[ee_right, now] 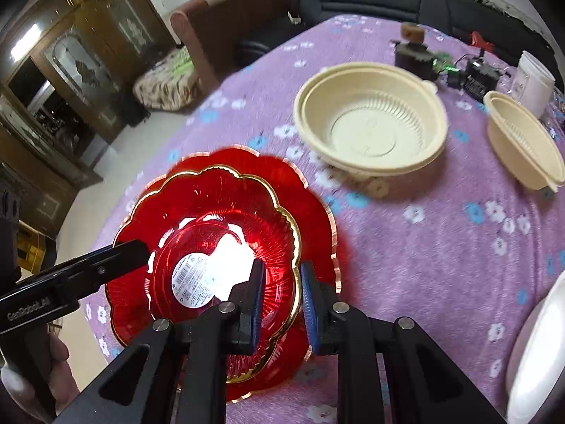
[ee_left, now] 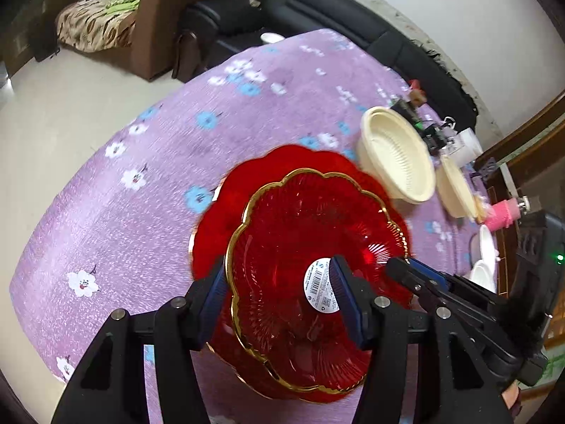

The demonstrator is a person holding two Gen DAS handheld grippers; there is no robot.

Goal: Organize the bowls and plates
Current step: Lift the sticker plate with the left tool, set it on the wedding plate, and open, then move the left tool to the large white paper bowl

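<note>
A small red glass bowl [ee_left: 300, 243] [ee_right: 219, 205] with a gold scalloped rim and a white sticker hangs sharp just above a larger red scalloped plate [ee_left: 279, 162] [ee_right: 314, 194], which lies blurred on the purple flowered tablecloth [ee_right: 423, 247]. My left gripper [ee_left: 279, 300] straddles the bowl's wall, outer pad at the rim, inner pad by the sticker. In the right wrist view one of its fingers [ee_right: 134, 251] reaches over the rim. My right gripper [ee_right: 282, 296] is shut narrowly on the opposite rim, and its fingers [ee_left: 402, 270] show in the left wrist view.
Two cream plastic bowls [ee_right: 370, 123] [ee_right: 522, 141] stand further back on the table. Behind them are small electronics [ee_right: 476, 74] and a white cup [ee_right: 533, 81]. A white dish [ee_right: 536, 346] sits at the right edge. A dark sofa and the floor lie beyond.
</note>
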